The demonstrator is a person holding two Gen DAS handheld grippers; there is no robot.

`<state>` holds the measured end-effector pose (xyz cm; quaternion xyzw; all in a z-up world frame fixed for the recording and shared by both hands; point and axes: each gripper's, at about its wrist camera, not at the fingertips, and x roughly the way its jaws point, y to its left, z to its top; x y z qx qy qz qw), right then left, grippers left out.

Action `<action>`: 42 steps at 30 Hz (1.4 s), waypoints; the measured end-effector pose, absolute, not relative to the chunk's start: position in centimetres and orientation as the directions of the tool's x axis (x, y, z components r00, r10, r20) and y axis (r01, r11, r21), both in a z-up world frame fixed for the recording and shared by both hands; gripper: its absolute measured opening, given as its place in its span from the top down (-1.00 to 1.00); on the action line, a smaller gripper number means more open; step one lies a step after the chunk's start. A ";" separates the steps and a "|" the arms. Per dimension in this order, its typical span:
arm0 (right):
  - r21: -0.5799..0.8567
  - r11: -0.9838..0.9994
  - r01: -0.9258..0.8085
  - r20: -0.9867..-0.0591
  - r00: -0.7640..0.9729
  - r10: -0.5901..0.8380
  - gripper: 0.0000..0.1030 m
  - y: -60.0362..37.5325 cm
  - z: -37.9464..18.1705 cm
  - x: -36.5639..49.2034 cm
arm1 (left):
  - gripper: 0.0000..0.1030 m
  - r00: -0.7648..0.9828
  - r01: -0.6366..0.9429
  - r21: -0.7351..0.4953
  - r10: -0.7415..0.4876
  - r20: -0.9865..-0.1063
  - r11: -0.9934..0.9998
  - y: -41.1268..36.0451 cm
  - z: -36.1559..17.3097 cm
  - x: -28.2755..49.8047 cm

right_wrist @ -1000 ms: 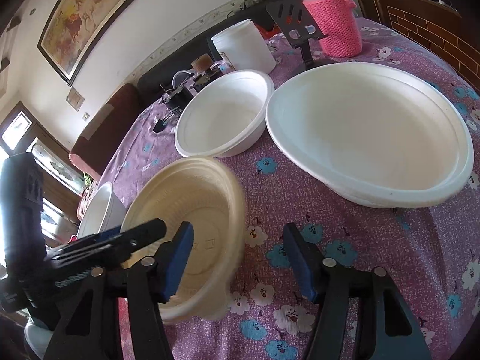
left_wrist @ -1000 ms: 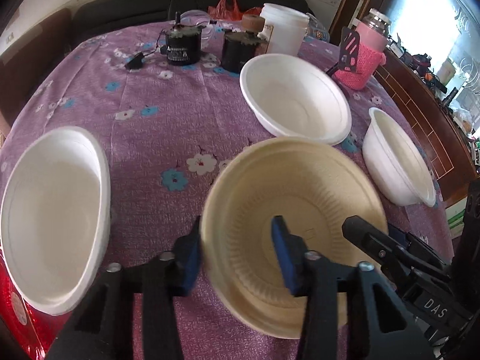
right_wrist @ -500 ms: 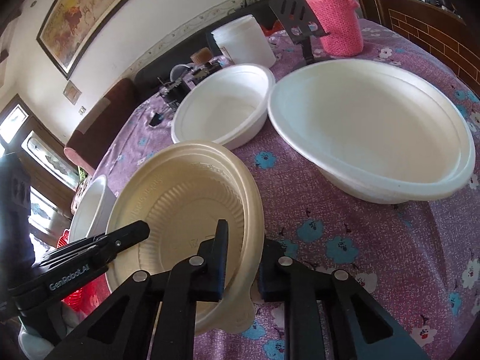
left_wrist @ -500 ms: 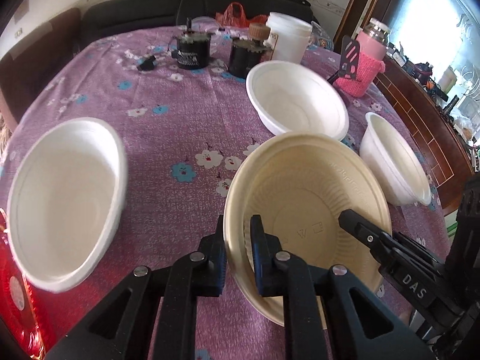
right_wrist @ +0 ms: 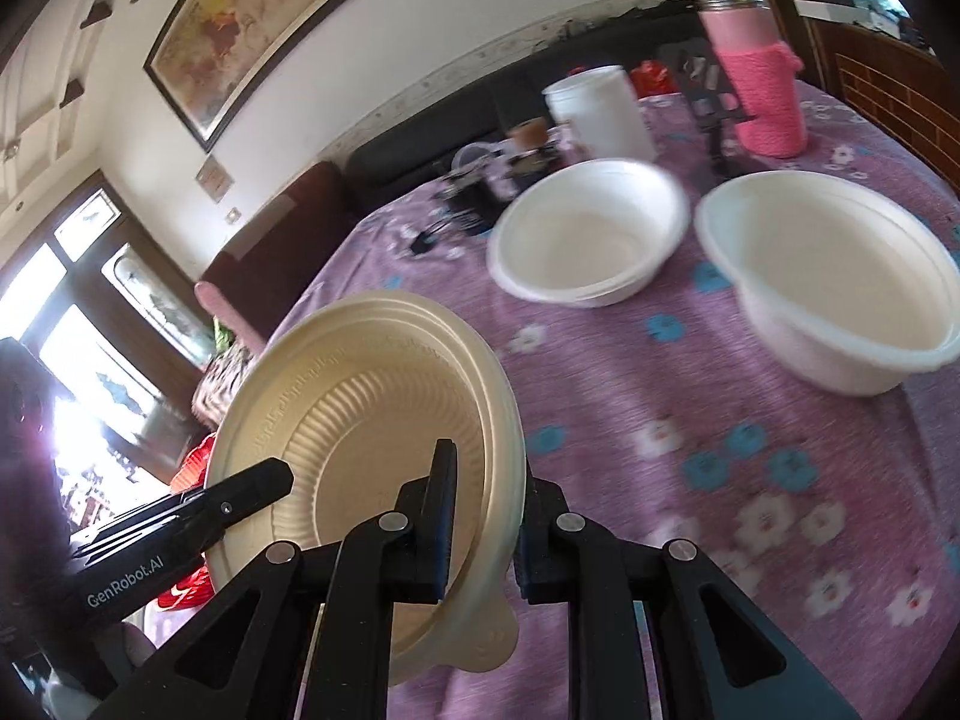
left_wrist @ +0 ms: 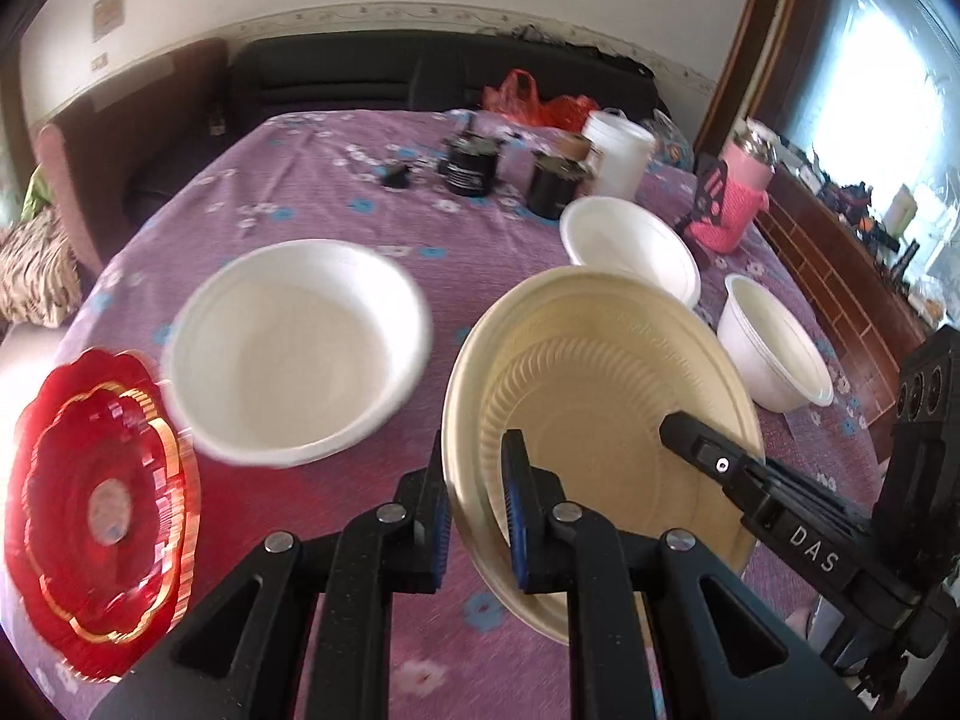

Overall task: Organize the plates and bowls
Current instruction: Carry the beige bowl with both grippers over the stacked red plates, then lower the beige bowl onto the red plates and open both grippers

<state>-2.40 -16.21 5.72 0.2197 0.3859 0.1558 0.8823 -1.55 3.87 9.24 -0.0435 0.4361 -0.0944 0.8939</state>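
Note:
A cream ribbed plastic bowl hangs tilted above the purple flowered tablecloth, gripped from both sides. My left gripper is shut on its near left rim. My right gripper is shut on the opposite rim of the same bowl, and one of its fingers reaches in from the right. A large white bowl sits to the left. Two more white bowls stand behind on the right. A red scalloped plate lies at the near left table edge.
At the back stand black jars, a white tub, a pink knitted bottle and a phone stand. A dark sofa runs behind the table. In the right wrist view two white bowls sit ahead.
Both grippers went from open around the cream bowl's rim to shut on it, then raised it off the cloth. The left view pulled back, bringing the red plate into sight.

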 end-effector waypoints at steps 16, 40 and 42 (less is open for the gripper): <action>0.337 0.868 -0.365 -0.674 0.550 0.493 0.65 3.4 10.8 -2.4 | 0.72 0.691 -0.148 -0.271 -0.097 -0.717 0.951 22.7 11.2 -6.9; 0.210 0.880 -0.425 -0.803 0.439 0.403 0.64 15.0 4.4 0.8 | 0.54 0.608 -0.325 -0.278 -0.025 -0.794 0.904 31.2 5.1 -5.1; 0.196 0.885 -0.422 -0.804 0.448 0.392 0.64 15.1 4.3 0.8 | 0.40 0.615 -0.315 -0.282 -0.031 -0.788 0.906 31.0 5.3 -4.9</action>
